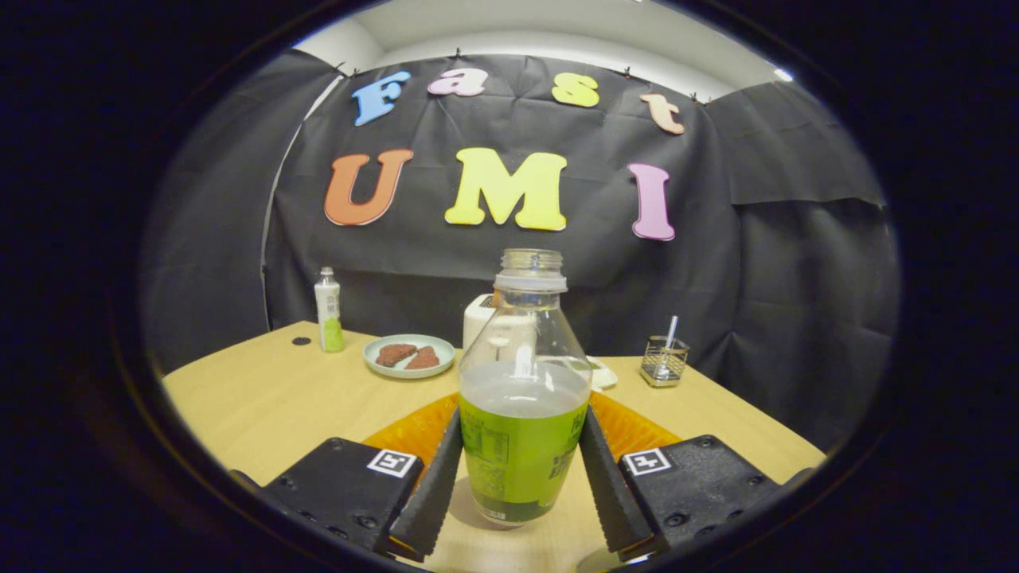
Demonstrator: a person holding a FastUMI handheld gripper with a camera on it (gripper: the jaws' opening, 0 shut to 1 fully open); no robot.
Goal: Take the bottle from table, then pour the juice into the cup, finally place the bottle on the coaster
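The gripper [521, 469] is reaching level over the table [263, 406] — both fingers [434, 485] pressing the upright, uncapped bottle [521, 398], the orange coaster [414, 434] lying just beyond.

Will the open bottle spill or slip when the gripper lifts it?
The bottle has no cap and is about half full, so tilting would probably spill juice. Its clear plastic looks smooth, perhaps slippery, though the gripper fingers look ridged. It may squash slightly if squeezed.

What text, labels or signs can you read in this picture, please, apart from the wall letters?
Bottle between the gripper fingers, green label: print too small and blurred to read.
Small bottle at the back: label too small to read.
Square black-and-white markers on the gripper: patterns, no words.
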